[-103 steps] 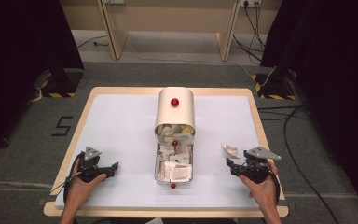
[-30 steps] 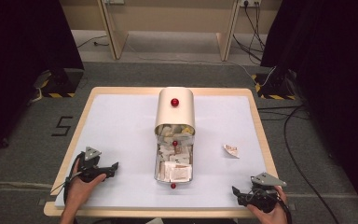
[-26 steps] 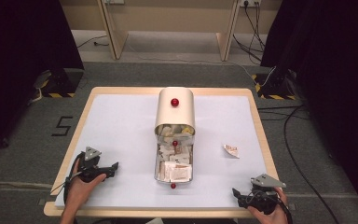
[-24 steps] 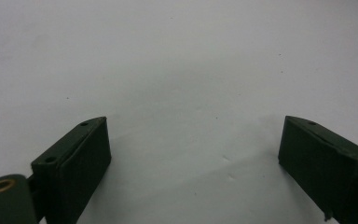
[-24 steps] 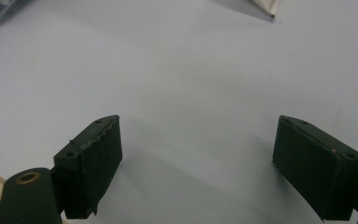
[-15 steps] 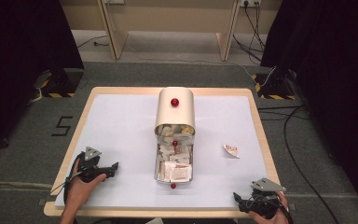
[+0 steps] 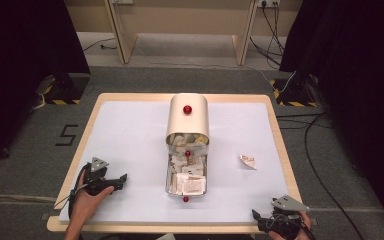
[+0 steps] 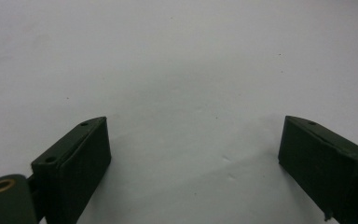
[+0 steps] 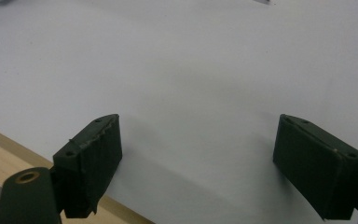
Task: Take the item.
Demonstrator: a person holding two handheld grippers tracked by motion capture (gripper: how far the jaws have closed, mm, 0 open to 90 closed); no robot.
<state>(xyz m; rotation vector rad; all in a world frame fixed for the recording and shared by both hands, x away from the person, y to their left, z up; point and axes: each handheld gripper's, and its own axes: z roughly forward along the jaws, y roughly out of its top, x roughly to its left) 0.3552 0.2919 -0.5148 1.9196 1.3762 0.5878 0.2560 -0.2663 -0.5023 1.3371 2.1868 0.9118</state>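
The small folded packet lies alone on the white surface, to the right of the tin and apart from it, touched by nothing. A few seconds ago the right claw sat right beside it; since then that claw has drawn back to the near right corner, and it now hovers at the wooden edge with its jaws spread wide and empty. I read that as the packet having been set down and let go, so this step looks finished on that side.

The open metal tin stands in the middle, its long tray crammed with similar paper packets, and its rounded lid with the red knob is pushed to the far end. The left claw has not moved: it rests low at the near left, jaws spread, bare surface between them in the left gripper view.

Nothing lies between either claw and the packet or the tin, so the way back is clear.
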